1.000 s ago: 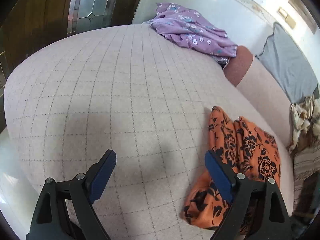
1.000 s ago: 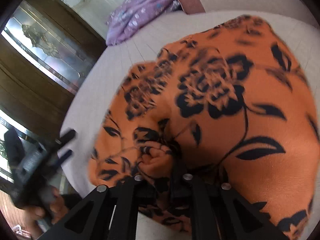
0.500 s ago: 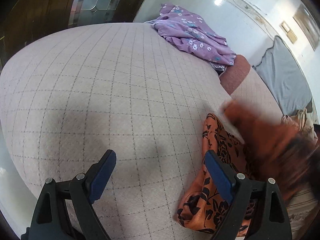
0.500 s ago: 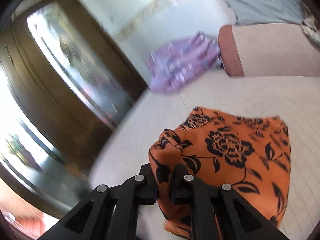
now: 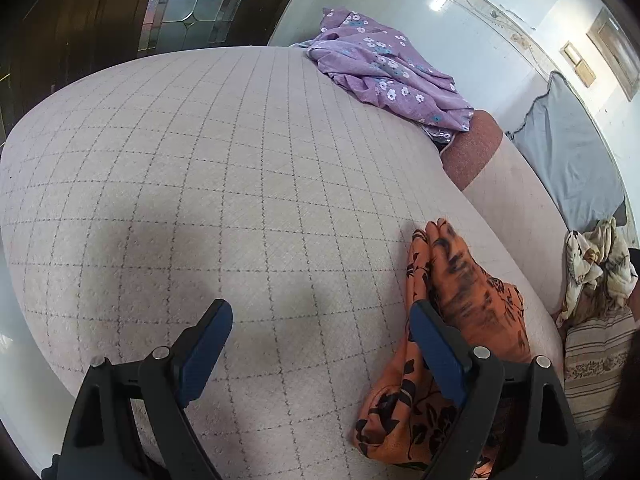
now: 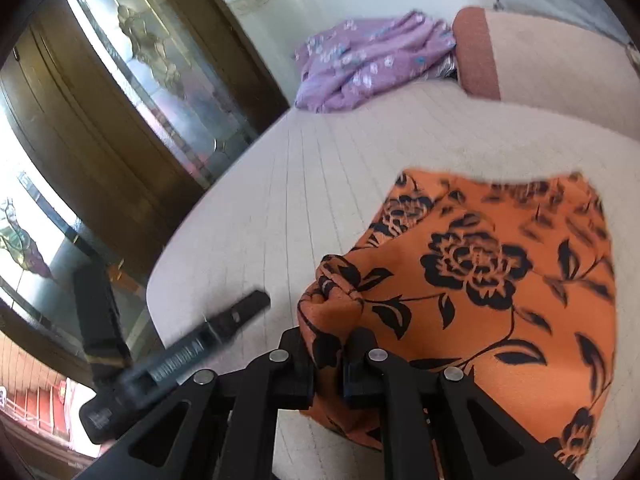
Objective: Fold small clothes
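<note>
Since a second ago my right tool (image 6: 329, 354) has dragged the orange floral garment (image 6: 500, 276) flatter on the bed (image 5: 224, 168), pinching a bunched corner. Left tool (image 5: 320, 354) hangs wide, gripping nothing; the cloth lies to its right, long axis running away from me. Only the right view shows the pinch; the left shows the purple garment (image 5: 384, 76) clearly.
</note>
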Tool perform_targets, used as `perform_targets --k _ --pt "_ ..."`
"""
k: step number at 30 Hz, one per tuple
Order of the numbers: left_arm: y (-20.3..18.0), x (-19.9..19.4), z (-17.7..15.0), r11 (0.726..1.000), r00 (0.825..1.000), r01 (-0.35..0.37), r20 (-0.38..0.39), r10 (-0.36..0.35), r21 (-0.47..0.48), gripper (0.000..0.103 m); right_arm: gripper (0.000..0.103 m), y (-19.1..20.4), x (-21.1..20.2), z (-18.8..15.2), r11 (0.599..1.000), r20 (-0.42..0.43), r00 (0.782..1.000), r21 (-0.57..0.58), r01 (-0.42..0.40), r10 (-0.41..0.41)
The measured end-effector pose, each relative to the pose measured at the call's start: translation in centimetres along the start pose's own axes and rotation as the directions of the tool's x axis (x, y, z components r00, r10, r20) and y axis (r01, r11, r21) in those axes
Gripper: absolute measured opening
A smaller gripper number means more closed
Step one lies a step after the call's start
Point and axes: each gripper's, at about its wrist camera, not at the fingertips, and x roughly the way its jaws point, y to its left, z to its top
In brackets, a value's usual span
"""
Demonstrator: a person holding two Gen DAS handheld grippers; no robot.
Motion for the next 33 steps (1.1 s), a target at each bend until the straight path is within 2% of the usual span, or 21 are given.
perform_targets --k 3,6,9,11,12,13,15,18,19,21,22,23,24,26,31,33 --pt "0.0 -0.2 -0.1 1.000 1.000 -0.001 0.004 0.001 0.005 0.090 0.014 -1.5 3.9 -3.8 1.000 -0.125 0.992 0.008 0.003 -0.002" --pt "-0.3 -0.4 -0.2 1.000 1.000 0.006 0.015 -0.006 0.025 0.090 0.017 -2.2 3.5 -4.9 1.000 -0.064 0.998 0.017 -0.021 0.022" --pt "-0.8 -0.3 -0.2 0.999 1.000 0.014 0.013 -0.015 0.042 0.090 0.026 -2.7 2.9 -5.3 0.998 -0.071 0.996 0.037 -0.054 0.057" --pt "-1.3 -0.4 -0.3 0.997 0.999 0.030 0.008 -0.031 0.066 0.090 0.042 -3.3 1.7 -6.0 0.995 -0.057 0.994 0.043 -0.086 0.088" --pt "-1.5 -0.5 -0.4 0.996 0.999 0.036 0.009 -0.037 0.079 0.090 0.061 -3.6 0.9 -6.7 0.994 -0.045 0.993 0.039 -0.104 0.105" --pt "-2.0 -0.7 -0.6 0.994 0.999 0.047 0.005 -0.048 0.099 0.090 0.067 -3.6 0.2 -7.3 0.993 -0.034 0.993 0.033 -0.116 0.118" --pt "-2.9 -1.0 -1.0 0.988 0.997 0.080 -0.021 -0.078 0.136 0.090 0.068 -3.2 -1.7 -8.9 0.992 -0.003 0.992 0.014 -0.127 0.127" --pt "-4.4 -1.7 -2.2 0.968 0.989 0.142 -0.078 -0.129 0.206 0.090 0.068 -4.0 -3.8 -10.5 0.987 0.016 0.989 0.060 -0.150 0.150" --pt "-5.0 -1.6 -2.8 0.960 0.990 0.126 -0.096 -0.106 0.248 0.090 0.068 -4.5 -4.6 -11.2 0.986 0.025 0.988 0.074 -0.151 0.149" --pt "-5.5 -0.3 -3.9 0.949 0.989 0.042 -0.147 0.004 0.314 0.086 0.068 -6.0 -6.4 -12.7 0.983 0.054 0.989 0.111 -0.143 0.138" --pt "-5.0 0.9 -4.4 0.952 0.974 0.016 -0.220 0.055 0.305 0.082 0.068 -6.7 -7.1 -13.1 0.981 0.066 0.989 0.132 -0.142 0.134" --pt "-3.9 1.8 -4.7 0.966 0.958 0.005 -0.277 0.070 0.258 0.077 0.068 -7.1 -7.5 -13.1 0.979 0.076 0.989 0.150 -0.138 0.127" --pt "-3.6 1.5 -4.6 0.973 0.963 0.010 -0.264 0.053 0.232 0.076 0.068 -7.9 -8.2 -13.3 0.976 0.089 0.990 0.175 -0.127 0.113" --pt "-4.2 0.6 -4.3 0.966 0.964 -0.033 -0.248 0.098 0.255 0.076 0.068 -9.1 -9.5 -13.3 0.964 0.120 0.987 0.230 -0.132 0.107" --pt "-6.7 -2.2 -3.6 0.938 0.981 -0.068 -0.150 0.126 0.340 0.076 0.071 -13.0 -12.1 -12.9 0.924 0.212 0.973 0.347 -0.161 0.091" --pt "-8.0 -3.3 -3.2 0.924 0.988 -0.070 -0.102 0.116 0.376 0.076 0.071 -14.1 -12.8 -12.9 0.910 0.240 0.967 0.376 -0.174 0.086"
